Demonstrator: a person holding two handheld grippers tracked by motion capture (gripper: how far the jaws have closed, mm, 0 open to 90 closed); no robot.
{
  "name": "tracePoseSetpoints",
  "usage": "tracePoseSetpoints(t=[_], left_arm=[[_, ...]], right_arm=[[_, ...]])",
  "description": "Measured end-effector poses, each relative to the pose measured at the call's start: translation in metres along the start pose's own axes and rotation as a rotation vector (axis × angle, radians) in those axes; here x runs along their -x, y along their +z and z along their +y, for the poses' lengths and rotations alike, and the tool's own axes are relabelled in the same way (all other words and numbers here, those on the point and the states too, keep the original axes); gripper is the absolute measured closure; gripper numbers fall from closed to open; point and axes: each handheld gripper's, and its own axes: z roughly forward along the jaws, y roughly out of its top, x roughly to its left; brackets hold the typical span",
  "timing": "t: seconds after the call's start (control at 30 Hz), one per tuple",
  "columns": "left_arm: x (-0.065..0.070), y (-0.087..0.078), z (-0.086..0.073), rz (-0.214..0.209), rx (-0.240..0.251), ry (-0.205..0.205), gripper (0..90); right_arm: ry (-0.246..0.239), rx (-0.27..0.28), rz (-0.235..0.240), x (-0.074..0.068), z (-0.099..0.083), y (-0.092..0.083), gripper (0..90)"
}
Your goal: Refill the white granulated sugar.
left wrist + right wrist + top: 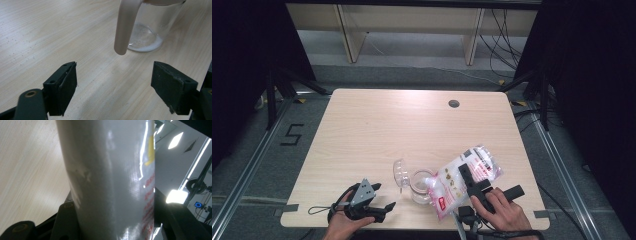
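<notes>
A clear glass jug (421,186) stands near the table's front edge, its clear lid (400,173) flipped open to the left. In the left gripper view the jug (150,27) has a beige handle (124,27) and a thin layer of white powder (146,43) at its bottom. My right gripper (469,181) is shut on a white plastic bag (462,179) with red print, tilted with its low corner beside the jug's mouth. The bag (110,177) fills the space between the right jaws. My left gripper (384,196) rests left of the jug, open (125,90), a short way from the handle.
The light wooden table (412,125) has a round cable hole (454,103) at the back right. Behind it are pale furniture legs (349,37) and loose cables (507,45) on the floor. Dark curtains stand at both sides.
</notes>
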Motion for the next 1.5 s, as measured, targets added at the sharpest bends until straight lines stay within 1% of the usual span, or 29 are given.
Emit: tracePoseSetpoints(t=[0.07, 0.1, 0.17, 0.2, 0.23, 0.27, 0.3, 0.33, 0.43, 0.53, 0.57, 0.63, 0.67, 0.73, 0.77, 0.8, 0.83, 0.9, 0.93, 1.0, 1.13, 1.17, 1.2, 1.23, 1.27, 1.3, 1.37, 1.4, 1.5], left_arm=[[0.0, -0.001, 0.0, 0.005, -0.002, 0.001, 20.4], [0.001, 0.0, 0.0, -0.002, 0.013, -0.014, 20.4], [0.0, 0.0, 0.0, -0.001, 0.006, -0.006, 20.4], [0.0, 0.0, 0.0, -0.002, 0.006, -0.007, 20.5], [0.0, 0.0, 0.0, -0.002, 0.006, -0.007, 20.4], [-0.001, -0.001, 0.0, 0.005, -0.008, 0.009, 20.4], [-0.001, -0.001, 0.0, 0.005, -0.007, 0.008, 20.4], [0.001, 0.0, 0.0, -0.003, 0.013, -0.015, 20.4], [0.0, 0.0, 0.0, -0.003, 0.006, -0.012, 20.4], [0.001, 0.001, -0.001, -0.002, 0.015, -0.015, 20.4], [0.0, 0.0, 0.0, -0.001, 0.003, -0.004, 20.4], [0.0, 0.0, 0.0, 0.001, 0.001, -0.002, 20.5], [0.0, 0.0, 0.0, -0.003, 0.005, -0.008, 20.4], [0.0, 0.0, 0.0, -0.003, 0.006, -0.009, 20.4], [0.0, 0.0, 0.0, -0.003, 0.006, -0.008, 20.4], [0.0, 0.0, 0.0, -0.002, 0.002, -0.007, 20.4], [0.0, 0.0, 0.0, 0.0, -0.009, 0.006, 20.4], [-0.001, -0.001, 0.0, 0.0, -0.01, 0.006, 20.4], [0.001, 0.0, 0.0, -0.004, 0.006, -0.009, 20.4], [0.0, 0.0, 0.0, -0.003, 0.005, -0.007, 20.4], [0.001, 0.0, 0.0, -0.004, 0.014, -0.015, 20.4], [0.001, 0.0, 0.0, -0.005, 0.014, -0.016, 20.4], [0.001, 0.0, 0.0, -0.005, 0.014, -0.016, 20.4], [0.001, 0.0, 0.0, -0.004, 0.013, -0.015, 20.4], [-0.001, -0.001, 0.0, 0.005, -0.009, 0.009, 20.4], [-0.001, -0.001, 0.0, 0.005, -0.009, 0.009, 20.4], [-0.001, -0.001, 0.0, 0.004, -0.007, 0.007, 20.4], [0.0, -0.001, 0.0, -0.001, 0.004, -0.006, 20.4], [0.0, 0.0, 0.0, -0.004, 0.005, -0.012, 20.4]], right_arm=[[0.004, 0.003, 0.0, -0.001, 0.0, 0.0, 51.9], [0.011, 0.001, -0.002, -0.002, -0.001, 0.0, 51.9], [0.01, 0.008, -0.003, -0.002, -0.001, 0.0, 52.0], [0.044, 0.003, 0.008, -0.004, -0.002, 0.0, 52.1], [0.025, 0.005, 0.006, -0.003, -0.002, 0.0, 52.1], [0.037, 0.003, 0.004, -0.004, -0.002, 0.0, 52.1], [0.04, 0.003, 0.003, -0.004, -0.002, 0.0, 52.2], [0.037, 0.006, 0.003, -0.004, -0.003, 0.0, 52.2], [0.032, 0.005, 0.004, -0.003, -0.002, 0.0, 52.3], [0.05, 0.012, -0.004, -0.003, -0.002, -0.001, 52.2], [0.031, 0.013, -0.006, 0.0, -0.002, -0.001, 52.2], [0.037, 0.014, -0.01, -0.001, -0.002, -0.001, 52.3], [0.02, 0.019, -0.009, 0.001, -0.002, 0.0, 52.4], [0.039, 0.011, -0.004, 0.0, -0.002, 0.0, 52.5], [0.032, 0.014, -0.005, 0.0, -0.001, 0.0, 52.5], [0.049, 0.014, -0.006, -0.001, -0.001, 0.001, 52.6], [0.044, 0.013, -0.006, -0.001, -0.001, 0.002, 52.7], [0.038, 0.018, -0.007, 0.0, 0.0, 0.003, 52.7], [0.085, 0.008, -0.005, -0.003, 0.0, 0.003, 52.8], [0.048, 0.014, -0.003, 0.0, -0.001, 0.004, 52.8], [0.05, 0.011, 0.001, 0.0, -0.003, 0.005, 52.9], [0.091, -0.001, 0.003, -0.003, -0.004, 0.005, 52.9], [0.091, -0.001, 0.003, -0.003, -0.004, 0.005, 52.9], [0.067, 0.001, 0.002, -0.002, -0.006, 0.005, 53.1], [0.057, 0.0, 0.004, -0.001, -0.007, 0.005, 53.1], [0.071, -0.006, 0.003, -0.003, -0.008, 0.005, 53.1], [0.063, -0.002, -0.002, -0.003, -0.009, 0.005, 53.2], [0.081, -0.014, 0.005, -0.004, -0.011, 0.004, 53.4], [0.072, -0.019, 0.005, -0.003, -0.012, 0.003, 53.5]])
